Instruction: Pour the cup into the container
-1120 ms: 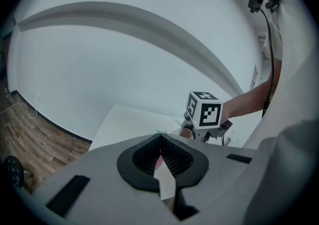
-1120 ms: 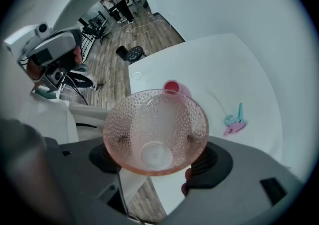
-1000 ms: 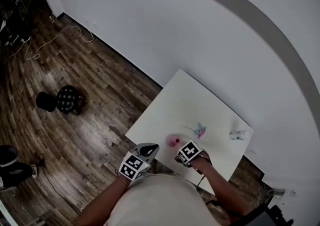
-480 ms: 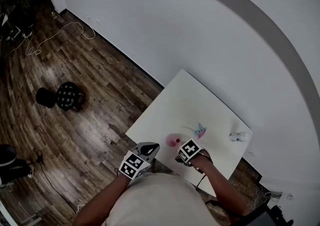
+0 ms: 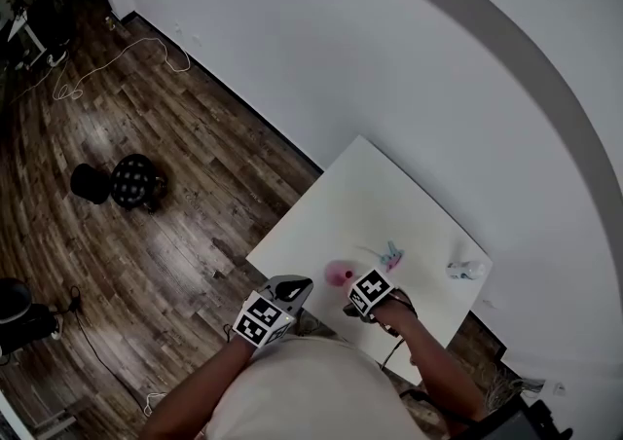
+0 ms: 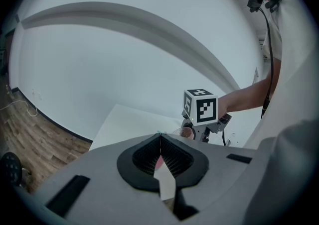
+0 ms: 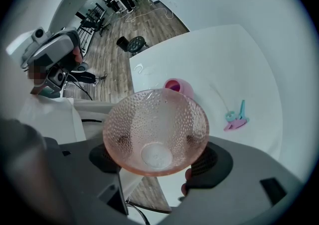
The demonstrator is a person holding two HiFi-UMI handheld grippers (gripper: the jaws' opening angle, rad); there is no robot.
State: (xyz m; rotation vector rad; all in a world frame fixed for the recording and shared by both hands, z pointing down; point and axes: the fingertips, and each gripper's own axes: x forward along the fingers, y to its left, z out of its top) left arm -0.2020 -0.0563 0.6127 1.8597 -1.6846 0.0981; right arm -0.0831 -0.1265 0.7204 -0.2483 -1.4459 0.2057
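Observation:
My right gripper [image 7: 158, 158] is shut on a pink dimpled glass cup [image 7: 155, 132], with a pad on each side of its wall. The cup's mouth faces the camera and nothing shows inside it. Just past its rim, a small pink container [image 7: 178, 88] stands on the white table [image 7: 234, 59], with something darker pink inside. In the head view the container [image 5: 337, 275] sits between the two grippers, close to the right gripper [image 5: 368, 294]. My left gripper [image 6: 160, 137] is shut with nothing in it and hangs at the table's near left edge [image 5: 271, 311].
A blue and a pink clip [image 7: 235, 118] lie on the table to the right of the container. A small crumpled white thing [image 5: 465, 267] lies near the table's right corner. Wooden floor [image 5: 146, 234] with cables and a dark stool [image 5: 134, 185] is to the left.
The head view has drifted slightly. Both grippers and the container keep their places.

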